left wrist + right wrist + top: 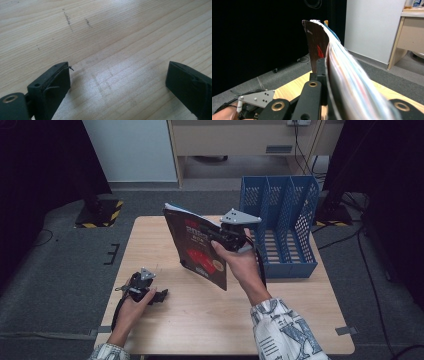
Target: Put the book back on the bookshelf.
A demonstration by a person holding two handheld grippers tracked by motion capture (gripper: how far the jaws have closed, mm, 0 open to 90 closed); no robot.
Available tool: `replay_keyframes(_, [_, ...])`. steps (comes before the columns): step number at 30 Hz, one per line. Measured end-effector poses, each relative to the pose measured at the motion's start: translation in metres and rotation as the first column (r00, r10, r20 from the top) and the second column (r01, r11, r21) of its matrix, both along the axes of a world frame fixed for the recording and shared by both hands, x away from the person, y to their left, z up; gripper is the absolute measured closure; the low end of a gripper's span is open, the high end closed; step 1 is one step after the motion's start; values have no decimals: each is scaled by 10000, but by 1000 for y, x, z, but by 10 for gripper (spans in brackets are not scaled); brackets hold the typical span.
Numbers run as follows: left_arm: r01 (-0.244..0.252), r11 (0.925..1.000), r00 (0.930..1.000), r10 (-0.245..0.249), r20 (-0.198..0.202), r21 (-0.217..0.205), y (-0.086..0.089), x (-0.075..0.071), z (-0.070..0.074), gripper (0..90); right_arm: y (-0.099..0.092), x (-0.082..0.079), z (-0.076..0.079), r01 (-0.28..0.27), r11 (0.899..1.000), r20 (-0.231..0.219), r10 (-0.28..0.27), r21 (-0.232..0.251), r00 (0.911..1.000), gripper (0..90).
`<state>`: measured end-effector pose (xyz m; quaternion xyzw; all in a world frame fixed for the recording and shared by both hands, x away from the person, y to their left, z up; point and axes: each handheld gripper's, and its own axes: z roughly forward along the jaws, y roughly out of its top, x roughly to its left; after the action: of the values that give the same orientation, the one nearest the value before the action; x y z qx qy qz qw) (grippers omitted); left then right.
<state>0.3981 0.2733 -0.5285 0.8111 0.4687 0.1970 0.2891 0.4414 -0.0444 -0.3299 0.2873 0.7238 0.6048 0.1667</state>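
The left gripper (159,296) rests low on the worktop (165,317) near its left front corner, its fingers (53,87) spread wide with nothing between them but bare wood. It is well apart from the work, and the best thing for this hand is to stay there, out of the book's path.

In the middle, the book (192,245) is held up off the worktop, standing nearly upright with its dark red cover towards the person and tilted a little. The right gripper (220,236) has its fingers (319,70) clamped shut on the book's right edge; in the right gripper view the pages fan loosely beyond the grip, so only part of the block looks firmly pinched.

To the right stands the blue file rack (280,222), three slots open at the top, at the worktop's far right side. The step in hand looks like carrying the book over to one of those slots. To do it well, keep the grip tight, turn the book parallel to the dividers, bring it above one slot, then lower it slowly so the loose pages do not catch on a divider. The rack is light and may slide if the book knocks it.
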Motion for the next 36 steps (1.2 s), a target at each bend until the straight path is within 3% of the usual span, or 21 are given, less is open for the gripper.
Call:
replay_keyframes(10, [-231,9987,9997,229,-40,-446,6,0,-4,26,-4,-3,16,298,9995,96,-298,-39,9995,871])
replay_keyframes(20, [-219,9983,9997,224,87,-531,5,-1,-6,8,-6,-1,28,544,9985,-4,-544,113,9985,871])
replay_keyframes(28, [-248,9974,9993,267,268,-682,5,-3,-8,0,-17,-1,41,562,9968,-122,-556,561,9984,871])
replay_keyframes(36, [-254,9973,9993,273,270,-684,4,-3,-8,0,-24,-5,53,742,9962,21,-744,445,9972,871])
